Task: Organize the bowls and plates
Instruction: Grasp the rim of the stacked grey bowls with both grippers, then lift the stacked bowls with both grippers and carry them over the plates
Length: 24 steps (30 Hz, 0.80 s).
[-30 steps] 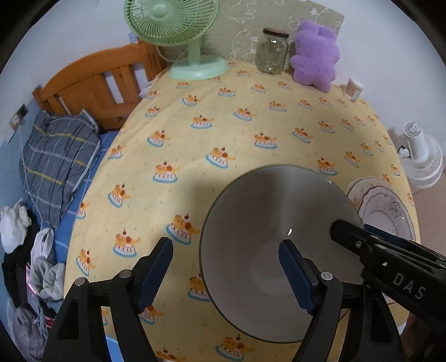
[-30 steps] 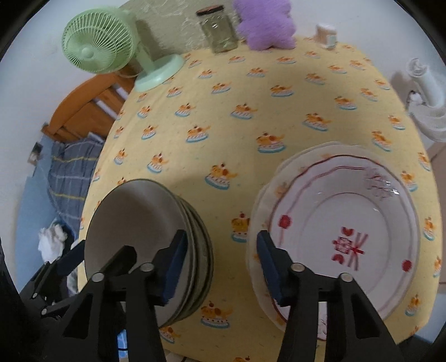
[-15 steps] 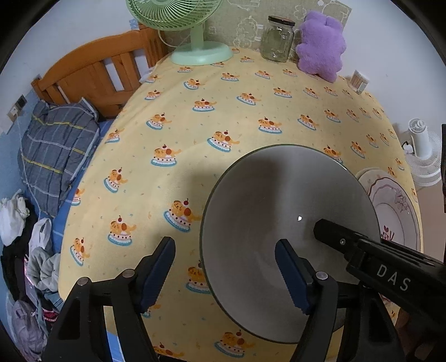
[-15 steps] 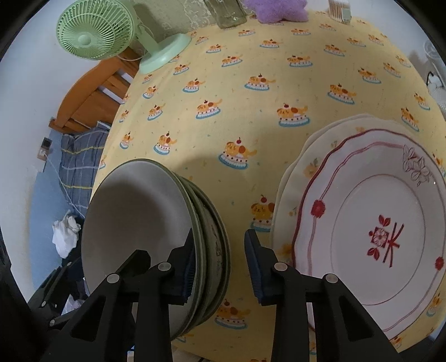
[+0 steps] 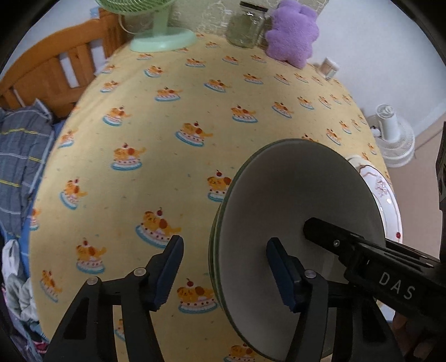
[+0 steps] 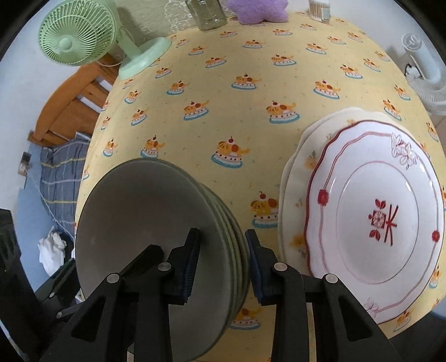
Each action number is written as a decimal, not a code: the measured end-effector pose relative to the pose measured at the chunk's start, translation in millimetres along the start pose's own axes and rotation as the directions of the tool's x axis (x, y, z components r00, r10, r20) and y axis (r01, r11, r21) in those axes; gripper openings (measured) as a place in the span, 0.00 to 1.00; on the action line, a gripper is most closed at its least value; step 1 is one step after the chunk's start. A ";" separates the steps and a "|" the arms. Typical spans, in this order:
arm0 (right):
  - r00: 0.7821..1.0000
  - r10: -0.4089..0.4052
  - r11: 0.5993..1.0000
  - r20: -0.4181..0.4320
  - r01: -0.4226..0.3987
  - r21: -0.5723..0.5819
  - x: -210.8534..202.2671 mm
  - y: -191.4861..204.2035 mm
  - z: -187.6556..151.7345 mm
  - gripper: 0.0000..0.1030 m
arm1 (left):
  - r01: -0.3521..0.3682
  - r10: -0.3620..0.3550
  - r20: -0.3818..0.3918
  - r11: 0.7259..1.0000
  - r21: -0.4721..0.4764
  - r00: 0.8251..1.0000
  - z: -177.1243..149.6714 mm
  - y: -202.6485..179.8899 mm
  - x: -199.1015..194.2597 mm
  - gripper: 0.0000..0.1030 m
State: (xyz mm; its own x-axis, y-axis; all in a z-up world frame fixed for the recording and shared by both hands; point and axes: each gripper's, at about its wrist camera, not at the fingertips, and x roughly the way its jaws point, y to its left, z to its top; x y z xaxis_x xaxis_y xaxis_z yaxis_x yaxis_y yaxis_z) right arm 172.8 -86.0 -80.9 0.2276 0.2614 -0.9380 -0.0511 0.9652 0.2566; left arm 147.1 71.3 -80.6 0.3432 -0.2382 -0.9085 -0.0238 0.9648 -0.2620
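A stack of grey-green bowls (image 6: 145,222) sits near the front left of the yellow tablecloth; it also shows in the left wrist view (image 5: 301,200). My right gripper (image 6: 221,261) is shut on the stack's right rim, one finger inside the top bowl and one outside. My left gripper (image 5: 223,270) is open, straddling the stack's left rim with its right finger over the bowl. A stack of white plates with red trim (image 6: 373,220) lies to the right, its edge seen in the left wrist view (image 5: 387,195).
At the table's far edge stand a green fan (image 6: 80,33), a glass jar (image 5: 245,25), a purple plush toy (image 5: 292,30) and a small container (image 5: 329,66). A bed with clothes (image 5: 19,156) lies left; a white fan (image 5: 393,142) stands right.
My right gripper has closed from wide open onto the right rim of the bowl stack. My left gripper has drawn nearer to the stack's left rim, still open.
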 end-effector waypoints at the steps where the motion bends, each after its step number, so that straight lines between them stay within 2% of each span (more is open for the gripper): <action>1: 1.000 -0.009 1.000 0.006 0.010 -0.004 -0.1 1.6 -0.6 0.35 | 0.015 -0.015 -0.001 1.000 0.006 1.000 0.7 0.3 1.1 0.61; 3: 1.000 -0.019 1.000 0.015 0.019 -0.004 0.1 2.5 -1.3 0.37 | 0.037 -0.037 -0.006 0.999 0.037 0.999 2.5 -5.2 3.9 0.61; 6: 0.999 -0.024 1.000 0.022 0.024 -0.005 1.5 3.5 -1.1 0.37 | 0.080 -0.079 -0.008 0.994 0.072 0.997 3.0 -12.1 4.8 0.50; 18: 1.000 0.010 1.000 -0.020 -0.010 0.018 3.1 2.1 0.3 0.41 | 0.102 -0.099 -0.049 0.993 0.059 0.994 6.4 -9.7 4.0 0.49; 24: 1.000 0.021 1.000 -0.019 -0.021 0.020 -4.7 7.1 -0.3 0.41 | 0.104 -0.102 -0.035 0.993 0.061 0.994 6.5 -7.5 -6.7 0.49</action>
State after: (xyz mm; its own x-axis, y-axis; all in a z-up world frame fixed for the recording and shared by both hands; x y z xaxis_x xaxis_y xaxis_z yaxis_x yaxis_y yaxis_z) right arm 171.1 -80.3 -74.8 0.2077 0.2818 -0.9367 -0.0363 0.9592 0.2805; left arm 151.2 66.4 -70.4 0.3105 -0.3390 -0.8881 0.0697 0.9399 -0.3344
